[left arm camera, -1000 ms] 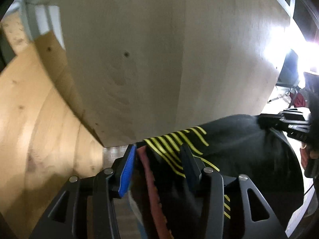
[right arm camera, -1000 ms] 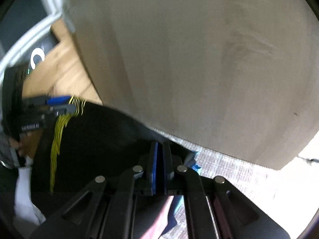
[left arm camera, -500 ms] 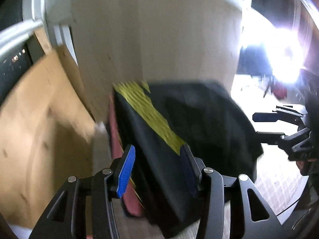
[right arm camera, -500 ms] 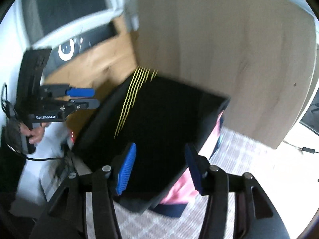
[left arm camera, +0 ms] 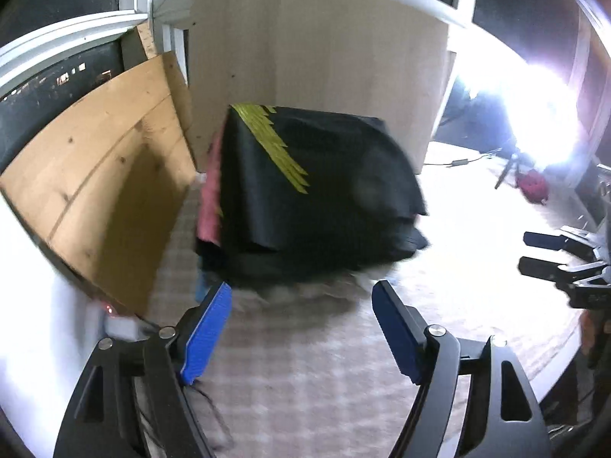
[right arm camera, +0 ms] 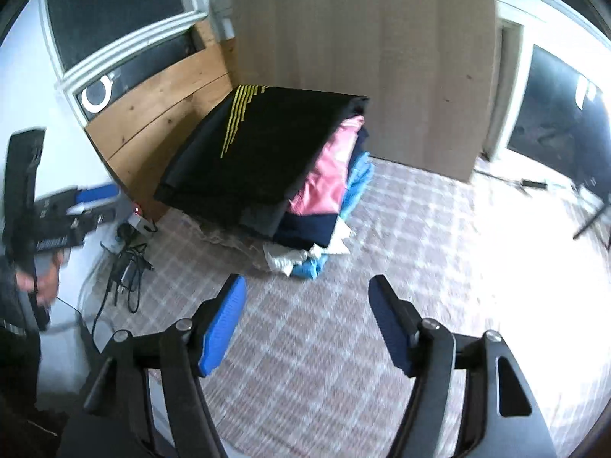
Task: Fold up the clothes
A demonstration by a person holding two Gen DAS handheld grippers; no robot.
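Right gripper (right arm camera: 305,320): at 6 o'clock, jaws wide apart, nothing between them, above the checked rug (right arm camera: 343,343).
Pile (right arm camera: 298,198): centre, on the rug against the pale panel (right arm camera: 362,57). Top item a black shirt (right arm camera: 259,149) with yellow stripes; beneath, pink, navy, blue and white pieces showing at its right edge.
Left gripper (right arm camera: 95,202): at 9 o'clock, hand-held, clear of the pile.
Cables (right arm camera: 126,271): at 8 o'clock.

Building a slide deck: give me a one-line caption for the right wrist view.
Open right gripper above checked bedding, facing a black yellow-striped garment atop a stack of folded clothes.
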